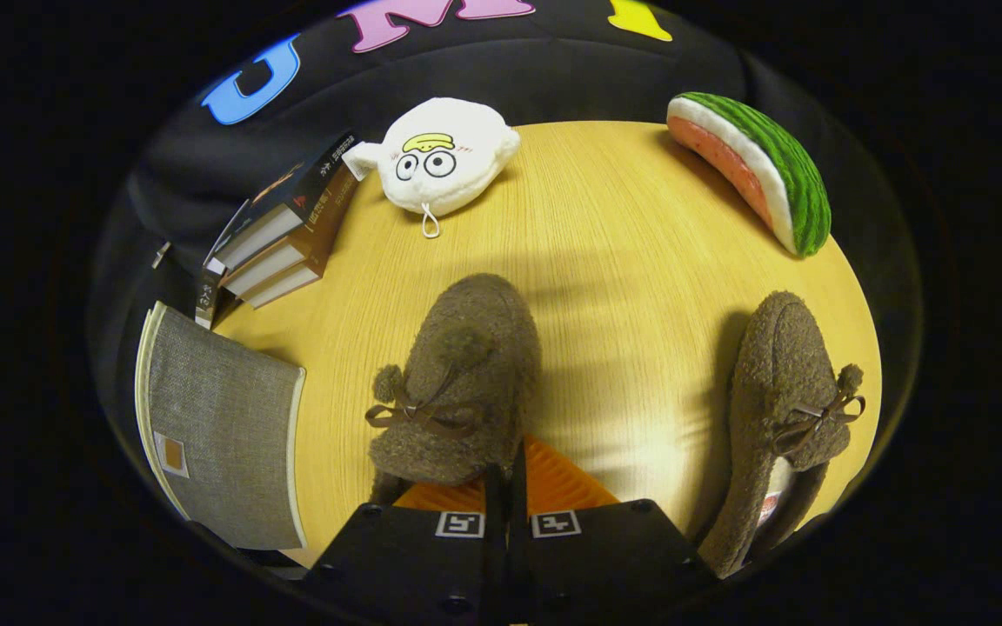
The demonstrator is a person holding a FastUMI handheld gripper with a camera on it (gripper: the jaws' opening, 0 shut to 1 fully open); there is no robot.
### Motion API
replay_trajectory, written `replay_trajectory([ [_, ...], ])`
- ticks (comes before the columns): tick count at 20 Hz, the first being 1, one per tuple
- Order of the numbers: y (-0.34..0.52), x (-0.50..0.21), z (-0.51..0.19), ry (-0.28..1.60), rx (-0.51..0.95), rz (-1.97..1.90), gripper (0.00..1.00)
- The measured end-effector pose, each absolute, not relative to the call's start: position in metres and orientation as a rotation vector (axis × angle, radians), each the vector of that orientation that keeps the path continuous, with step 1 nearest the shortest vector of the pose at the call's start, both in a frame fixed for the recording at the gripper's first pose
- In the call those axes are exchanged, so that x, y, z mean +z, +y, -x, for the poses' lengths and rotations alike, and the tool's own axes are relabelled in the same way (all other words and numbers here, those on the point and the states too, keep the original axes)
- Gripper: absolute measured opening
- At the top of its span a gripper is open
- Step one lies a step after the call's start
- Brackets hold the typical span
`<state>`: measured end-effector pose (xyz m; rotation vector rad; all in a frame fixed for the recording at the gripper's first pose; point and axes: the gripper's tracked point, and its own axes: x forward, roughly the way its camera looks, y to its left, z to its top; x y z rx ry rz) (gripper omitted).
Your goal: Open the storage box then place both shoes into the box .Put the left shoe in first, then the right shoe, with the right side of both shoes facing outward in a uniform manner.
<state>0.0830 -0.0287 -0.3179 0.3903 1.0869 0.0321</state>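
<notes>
Shoe [457, 382] heel hidden behind closed tool [505, 487]; grip unclear.

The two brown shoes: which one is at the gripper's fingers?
The shoe nearer the grey box: it hangs pinched at its rear edge between the gripper's closed fingers. The other shoe lies apart on the table, below the watermelon toy.

One fuzzy brown shoe [457, 382] with a ribbon bow and pompoms is upright between the closed fingers of the claw [505, 487], its toe pointing away. The second shoe [784, 417], of the same kind, lies on the desk [623, 261] well to the right, tilted on its side. The grey fabric storage box [223, 426] stands to the left with its lid closed.
</notes>
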Motion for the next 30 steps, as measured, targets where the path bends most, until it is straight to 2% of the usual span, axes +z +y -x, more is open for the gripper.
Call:
replay_trajectory([
  [3, -0.023, -0.291, -0.075, 1.066, 0.058, -0.403, 0.05],
  [8, -0.008, -0.193, -0.061, 0.944, 0.084, -0.459, 0.05],
  [13, 0.056, -0.095, -0.063, 0.857, 0.153, -0.657, 0.05],
  [16, 0.109, -0.064, -0.07, 0.833, 0.182, -0.755, 0.05],
  [23, 0.245, -0.083, -0.071, 0.869, 0.303, -0.716, 0.05],
  [30, 0.277, -0.132, -0.093, 0.888, 0.143, -0.736, 0.05],
])
